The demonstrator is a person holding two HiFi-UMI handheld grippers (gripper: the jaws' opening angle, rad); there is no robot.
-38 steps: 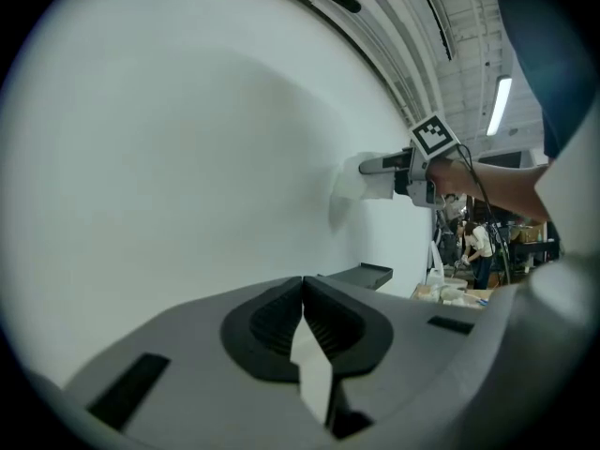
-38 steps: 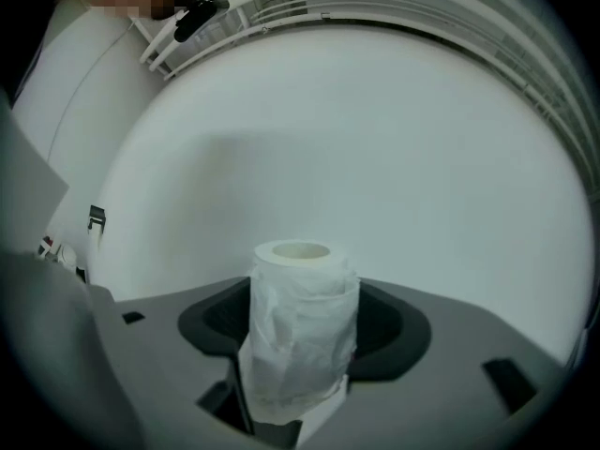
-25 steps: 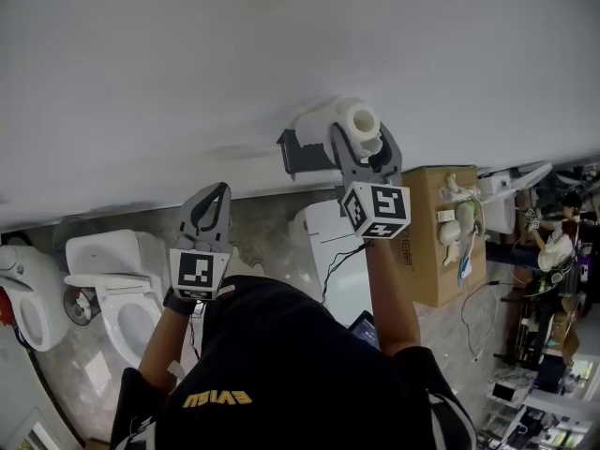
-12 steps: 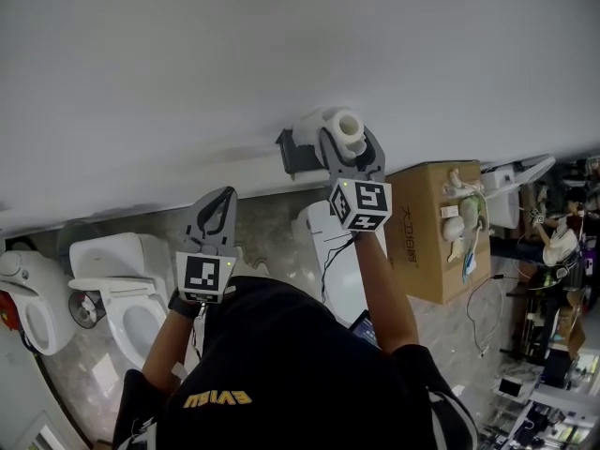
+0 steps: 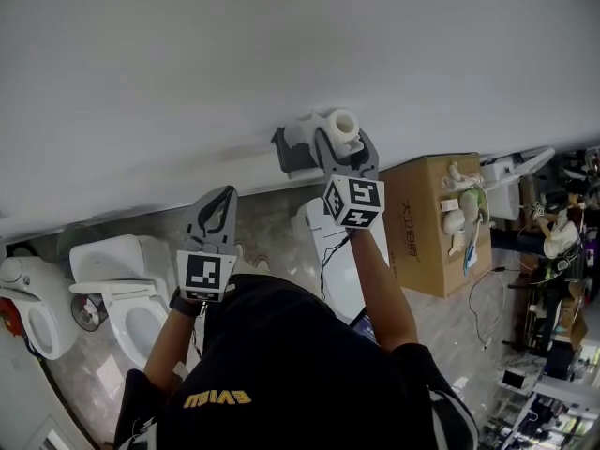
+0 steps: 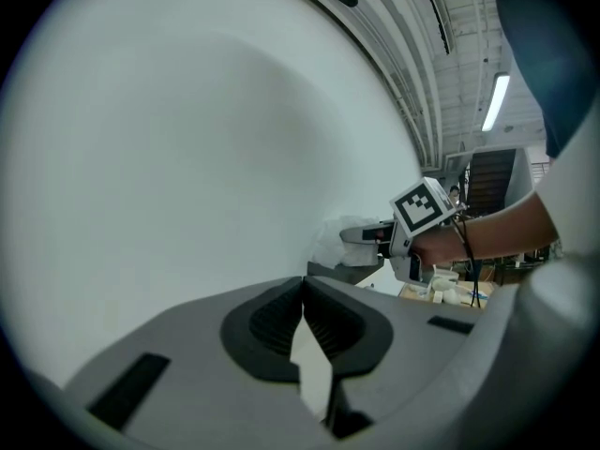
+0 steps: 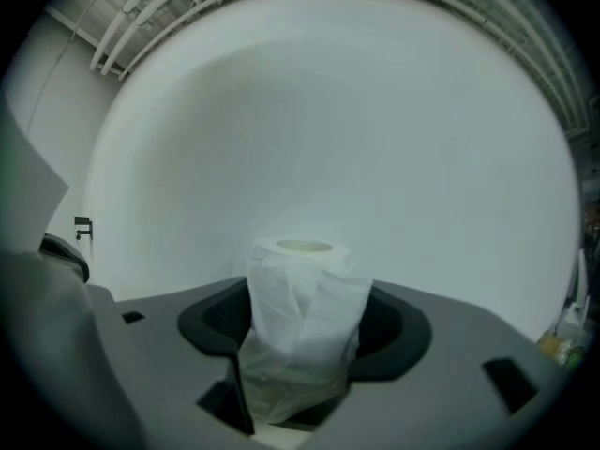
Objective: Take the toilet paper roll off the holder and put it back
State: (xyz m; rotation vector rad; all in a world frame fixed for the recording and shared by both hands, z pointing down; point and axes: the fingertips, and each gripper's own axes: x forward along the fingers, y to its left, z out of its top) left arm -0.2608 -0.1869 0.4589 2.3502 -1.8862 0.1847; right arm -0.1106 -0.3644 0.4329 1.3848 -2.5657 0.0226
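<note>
I've got the R gripper (image 5: 340, 139) clamped on the toilet paper roll (image 5: 343, 124). In the right gripper view both jaws press the roll's sides, set approx. halfway apart. The roll stands upright w/ its core hole facing up and a loose, crumpled layer of paper round it.

In the head view the roll sits at the right end of the holder (image 5: 294, 150), close up against it. From the left gripper view it shows just above the holder's grey shelf. I can't tell whether roll and holder are touching.

The holder is fixed to the white wall (image 5: 234, 54).

My L gripper (image 5: 222, 195) hangs below and left of the holder, well apart from it. Its 2 jaws are pressed together w/ nothing between them, tips pointing toward the wall.

Below and right of the holder stands a cardboard box (image 5: 427, 228). Further below and left of the holder there's a white toilet (image 5: 127, 298).
</note>
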